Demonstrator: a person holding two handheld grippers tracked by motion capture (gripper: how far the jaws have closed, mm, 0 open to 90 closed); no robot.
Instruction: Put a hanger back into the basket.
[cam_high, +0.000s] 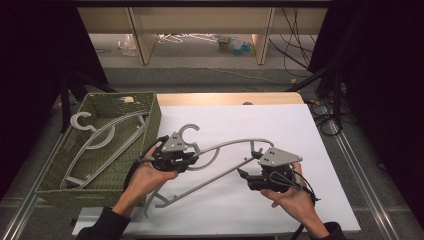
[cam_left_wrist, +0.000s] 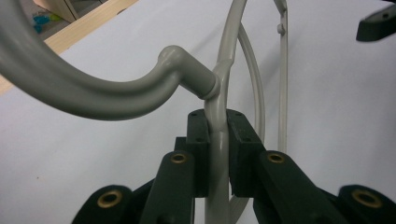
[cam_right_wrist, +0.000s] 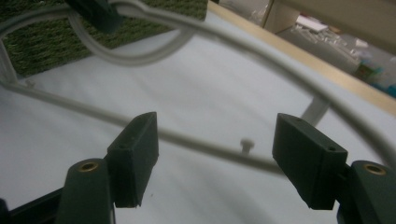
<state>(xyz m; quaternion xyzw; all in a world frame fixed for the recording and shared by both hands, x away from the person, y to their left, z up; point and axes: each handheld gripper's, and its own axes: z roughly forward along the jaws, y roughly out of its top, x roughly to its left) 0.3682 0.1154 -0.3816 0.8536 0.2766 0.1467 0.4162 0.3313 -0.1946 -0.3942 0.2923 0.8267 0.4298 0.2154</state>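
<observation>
A grey plastic hanger (cam_high: 235, 144) lies slanted over the white table cover, its hook (cam_high: 189, 129) toward the basket. My left gripper (cam_high: 192, 156) is shut on the hanger just below the hook's neck. In the left gripper view the two pads of that gripper (cam_left_wrist: 217, 135) press on the thin grey stem (cam_left_wrist: 218, 158). My right gripper (cam_high: 245, 175) is at the hanger's right shoulder, open. In the right gripper view its jaws (cam_right_wrist: 215, 154) stand wide apart, with the hanger's lower bar (cam_right_wrist: 196, 140) running beyond them, untouched.
A green woven basket (cam_high: 120, 96) stands at the table's left with grey hangers (cam_high: 100, 135) inside. The white cover (cam_high: 280, 130) reaches the table's wooden far edge (cam_high: 225, 98). Cables and shelving sit on the floor behind.
</observation>
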